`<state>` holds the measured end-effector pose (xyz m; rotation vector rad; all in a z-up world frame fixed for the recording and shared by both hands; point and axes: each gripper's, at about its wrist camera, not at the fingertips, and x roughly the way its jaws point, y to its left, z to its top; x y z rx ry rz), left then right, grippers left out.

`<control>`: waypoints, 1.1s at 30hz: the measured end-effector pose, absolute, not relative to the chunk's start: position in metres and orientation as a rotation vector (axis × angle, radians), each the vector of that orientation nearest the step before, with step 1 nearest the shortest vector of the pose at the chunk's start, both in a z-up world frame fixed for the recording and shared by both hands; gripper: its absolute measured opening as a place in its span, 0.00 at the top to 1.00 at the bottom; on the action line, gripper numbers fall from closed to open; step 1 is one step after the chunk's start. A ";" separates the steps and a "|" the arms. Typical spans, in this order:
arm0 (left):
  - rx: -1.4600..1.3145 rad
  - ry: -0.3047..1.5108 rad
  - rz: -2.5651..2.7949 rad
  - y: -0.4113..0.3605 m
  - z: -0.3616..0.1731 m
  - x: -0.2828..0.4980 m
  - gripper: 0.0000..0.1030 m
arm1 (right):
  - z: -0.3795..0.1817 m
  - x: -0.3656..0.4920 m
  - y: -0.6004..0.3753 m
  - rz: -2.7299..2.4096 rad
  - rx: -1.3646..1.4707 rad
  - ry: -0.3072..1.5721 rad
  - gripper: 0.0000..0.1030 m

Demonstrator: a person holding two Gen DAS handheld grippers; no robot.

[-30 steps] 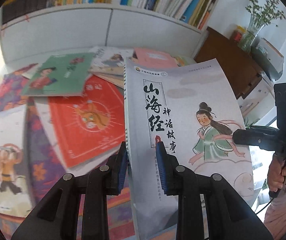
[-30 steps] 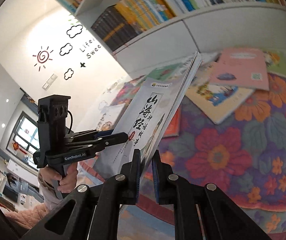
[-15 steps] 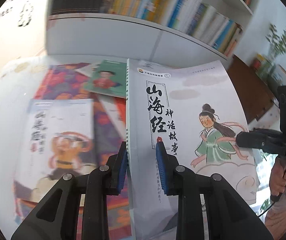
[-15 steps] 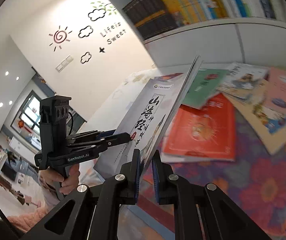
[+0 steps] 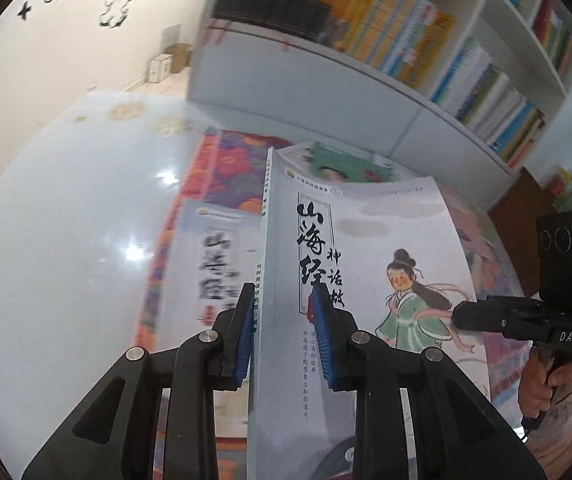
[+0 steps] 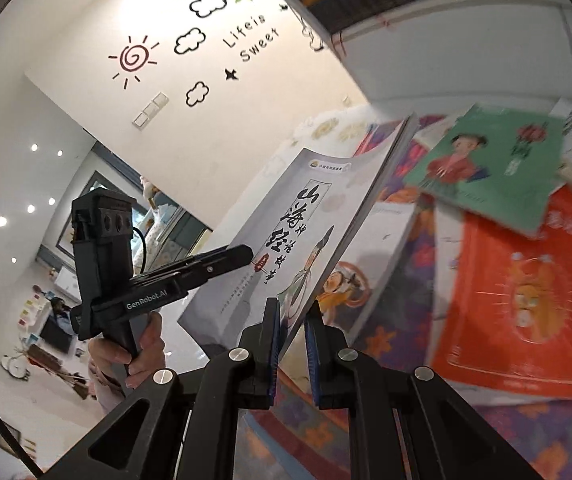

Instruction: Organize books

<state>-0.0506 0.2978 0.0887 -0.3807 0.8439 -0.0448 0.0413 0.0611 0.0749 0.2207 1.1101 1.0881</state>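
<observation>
A grey-white book [image 5: 370,248] with black Chinese lettering and a girl in a green robe is held up in the air, tilted, by both grippers. My left gripper [image 5: 284,320] is shut on its spine edge, blue pads on either side. My right gripper [image 6: 292,320] is shut on the opposite edge of the same book [image 6: 306,232]. Each gripper shows in the other's view: the right gripper [image 5: 460,316] at the cover's right side, the left gripper [image 6: 246,256] by the cover's lower left. A similar grey book [image 5: 210,264] lies flat below.
A floral cloth [image 5: 238,172] carries a green book [image 6: 494,168], a red book [image 6: 526,292] and others. A white bookshelf [image 5: 426,48] full of books stands behind. A glossy white surface [image 5: 66,220] spreads left of the cloth. A wooden cabinet [image 5: 526,208] stands at the right.
Both grippers have carried the held book leftward across the cloth. The scattered red and pink books slid out of the left wrist view; the wall and the white surface came in.
</observation>
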 end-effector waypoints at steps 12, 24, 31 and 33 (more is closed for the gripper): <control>-0.421 0.952 -0.005 0.336 0.028 -0.032 0.76 | 0.007 0.061 0.111 1.079 0.237 1.223 0.89; -0.392 0.954 0.017 0.341 0.024 -0.030 0.72 | -0.014 0.070 0.109 1.023 0.266 1.272 0.88; -0.345 0.979 0.114 0.344 0.020 -0.029 0.67 | -0.012 0.066 0.107 1.004 0.261 1.273 0.87; -0.341 0.982 0.136 0.344 0.019 -0.030 0.67 | -0.012 0.066 0.107 0.998 0.268 1.276 0.86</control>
